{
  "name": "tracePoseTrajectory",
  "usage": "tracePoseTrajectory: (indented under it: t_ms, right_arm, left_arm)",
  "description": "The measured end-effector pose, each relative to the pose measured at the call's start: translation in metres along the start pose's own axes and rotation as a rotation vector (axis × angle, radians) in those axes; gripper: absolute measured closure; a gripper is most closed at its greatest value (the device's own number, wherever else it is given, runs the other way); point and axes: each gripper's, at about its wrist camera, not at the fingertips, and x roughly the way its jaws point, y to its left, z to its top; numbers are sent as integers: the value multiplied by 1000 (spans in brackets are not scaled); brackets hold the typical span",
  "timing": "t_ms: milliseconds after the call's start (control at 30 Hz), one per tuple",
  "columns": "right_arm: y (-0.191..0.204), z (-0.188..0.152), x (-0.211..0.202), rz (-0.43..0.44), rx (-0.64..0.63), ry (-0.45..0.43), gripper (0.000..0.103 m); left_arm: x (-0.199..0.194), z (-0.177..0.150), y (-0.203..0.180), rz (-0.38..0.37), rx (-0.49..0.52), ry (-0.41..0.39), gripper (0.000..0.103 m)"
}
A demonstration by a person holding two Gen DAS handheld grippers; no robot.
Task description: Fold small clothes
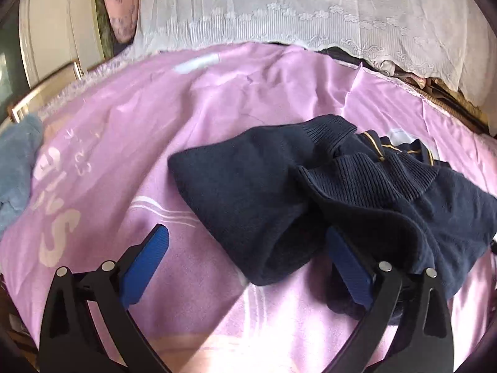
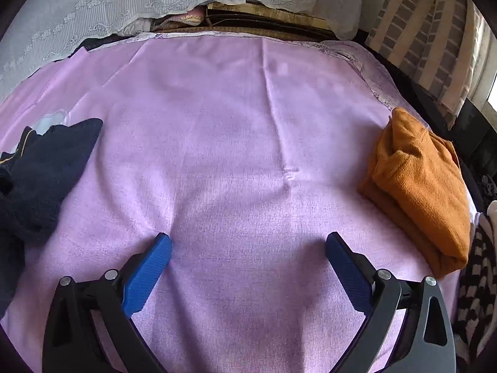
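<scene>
A bed covered by a pink sheet (image 2: 236, 118), seen from both wrist cameras. Left wrist view: the left claw (image 1: 247, 248) stands wide, its blue fingers (image 1: 146, 267) far apart and gripping nothing. A crumpled navy sweater (image 1: 254, 183) lies on the sheet just ahead of the claw, right of centre; its ribbed hem and cuffs are bunched on top, and a yellow-trimmed collar with a white label shows at its far right. A fold of the sweater drapes over the right finger of this claw, while the left finger rests apart from it above bare sheet. White printed lettering (image 1: 56, 217) marks the sheet at the left, and a light blue garment (image 1: 15, 168) lies at the left edge. A white lace cloth (image 1: 310, 6) spreads across the far side of the bed.

Right wrist view: the right claw (image 2: 248, 248) is likewise wide and empty, poised over a bare stretch of the sheet. The navy sweater appears at the near left edge, well apart from this claw. A folded orange garment (image 2: 416, 186) sits at the right edge of the bed, also apart from the claw. A black-and-white striped fabric (image 2: 478, 279) shows at the near right corner. A brick wall (image 2: 419, 31) rises beyond the bed at the far right.
</scene>
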Motion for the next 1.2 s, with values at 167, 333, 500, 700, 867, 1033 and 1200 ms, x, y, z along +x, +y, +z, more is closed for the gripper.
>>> tracePoseTrajectory:
  t_ms: [167, 333, 500, 700, 867, 1033, 1200]
  right_arm:
    - [-10, -2, 1, 73, 59, 17, 3]
    - [-8, 0, 1, 61, 47, 18, 3]
    - [-10, 1, 1, 64, 50, 18, 3]
    - [-10, 2, 1, 65, 50, 19, 3]
    - [-9, 2, 1, 65, 50, 18, 3]
    - [-9, 2, 1, 65, 50, 18, 3]
    - [-9, 2, 1, 65, 50, 19, 3]
  left_arm:
    - [-7, -23, 2, -206, -81, 1, 5]
    - [-32, -54, -70, -258, 58, -89, 5]
    - [-41, -84, -128, -333, 228, -79, 5]
    - [-23, -92, -136, -209, 317, -28, 4]
    - [-8, -101, -150, -59, 358, 25, 4]
    - [-12, -103, -154, -29, 378, 4, 4]
    - [-2, -93, -124, -191, 246, 70, 4]
